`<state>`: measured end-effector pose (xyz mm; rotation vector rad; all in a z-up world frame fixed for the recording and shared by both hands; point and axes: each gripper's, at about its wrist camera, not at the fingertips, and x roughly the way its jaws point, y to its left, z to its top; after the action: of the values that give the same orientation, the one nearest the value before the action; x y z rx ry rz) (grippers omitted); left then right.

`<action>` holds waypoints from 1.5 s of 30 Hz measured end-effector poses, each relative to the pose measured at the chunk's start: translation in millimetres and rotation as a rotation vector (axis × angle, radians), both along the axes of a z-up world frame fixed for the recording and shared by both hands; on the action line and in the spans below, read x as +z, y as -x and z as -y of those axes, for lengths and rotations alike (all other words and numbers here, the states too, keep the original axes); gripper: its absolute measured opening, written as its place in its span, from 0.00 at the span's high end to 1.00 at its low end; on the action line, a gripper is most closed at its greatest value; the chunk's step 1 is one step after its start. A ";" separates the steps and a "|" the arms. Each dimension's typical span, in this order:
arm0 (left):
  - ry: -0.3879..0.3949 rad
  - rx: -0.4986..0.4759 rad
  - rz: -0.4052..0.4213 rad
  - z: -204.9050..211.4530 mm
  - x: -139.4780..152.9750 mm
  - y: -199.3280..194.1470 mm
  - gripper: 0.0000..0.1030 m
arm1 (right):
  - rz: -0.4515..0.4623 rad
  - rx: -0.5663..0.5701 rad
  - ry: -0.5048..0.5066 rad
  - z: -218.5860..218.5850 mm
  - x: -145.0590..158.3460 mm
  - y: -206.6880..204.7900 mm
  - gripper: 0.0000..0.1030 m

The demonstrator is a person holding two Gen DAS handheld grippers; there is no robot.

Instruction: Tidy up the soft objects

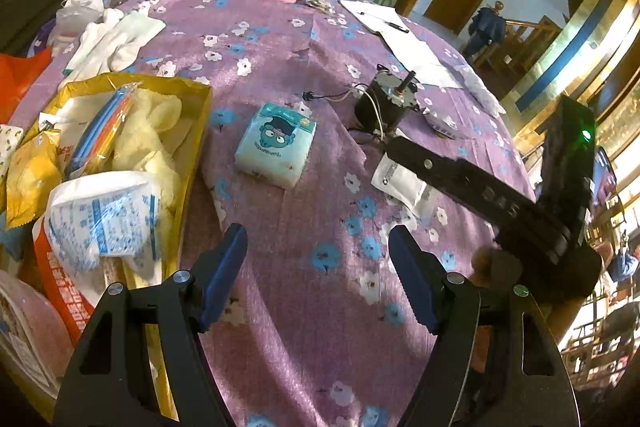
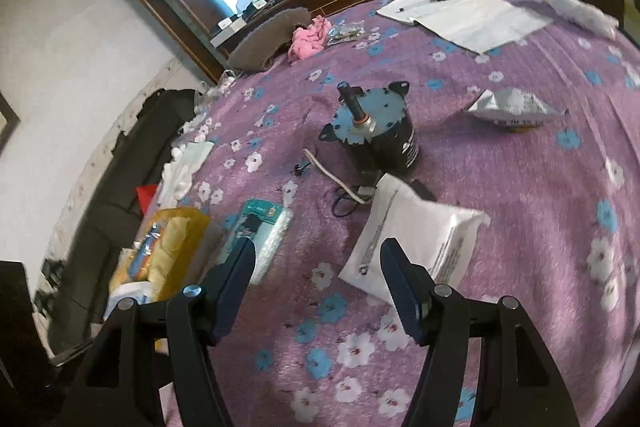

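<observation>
Left gripper [image 1: 316, 275] is hovering with jaws spread wide and nothing between them; the tissue pack [image 1: 276, 143] is lying on the purple floral cloth [image 1: 320, 327] ahead of its fingertips, just beside the yellow box [image 1: 196, 131]. Right gripper [image 2: 316, 287] is likewise standing wide open and empty, the white pouch [image 2: 416, 239] lying just beyond its right finger, near the black motor [image 2: 376, 131].

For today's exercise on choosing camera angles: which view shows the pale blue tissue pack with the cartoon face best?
The left wrist view: the pale blue tissue pack lies unobstructed, cartoon face fully visible, on the purple flowered cloth. In the right wrist view the pack appears edge-on, blurred, partly hidden behind a fingertip.
</observation>
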<state>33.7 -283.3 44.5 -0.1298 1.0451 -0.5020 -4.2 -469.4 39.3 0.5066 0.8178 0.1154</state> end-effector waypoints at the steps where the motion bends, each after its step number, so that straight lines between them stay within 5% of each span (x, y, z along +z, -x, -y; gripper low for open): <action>1: 0.002 0.006 -0.002 0.7 0.1 -2.2 0.28 | 0.004 0.006 -0.008 -0.9 0.2 0.6 0.37; 9: -0.005 0.090 -0.005 -1.4 2.0 -3.9 0.28 | 0.014 0.001 -0.114 2.1 -13.6 -1.4 0.37; 15: 0.035 0.168 -0.011 -19.5 7.9 8.5 0.28 | 0.021 0.043 -0.099 -7.1 -11.1 -0.6 0.37; 28: 0.091 0.093 -0.058 -34.0 13.8 15.2 0.28 | 0.057 -0.047 -0.034 8.9 -5.2 0.7 0.37; 39: 0.225 0.003 0.021 -89.2 31.1 27.8 0.28 | 0.137 -0.179 0.118 20.5 1.9 7.8 0.37; 45: 0.298 -0.140 -0.017 -92.4 24.7 7.3 0.28 | 0.001 -0.275 0.182 34.7 -19.3 -4.4 0.37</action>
<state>26.4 -190.9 69.2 -0.3262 0.9952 -0.7845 0.2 -504.1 20.0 0.4422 0.7419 -0.2111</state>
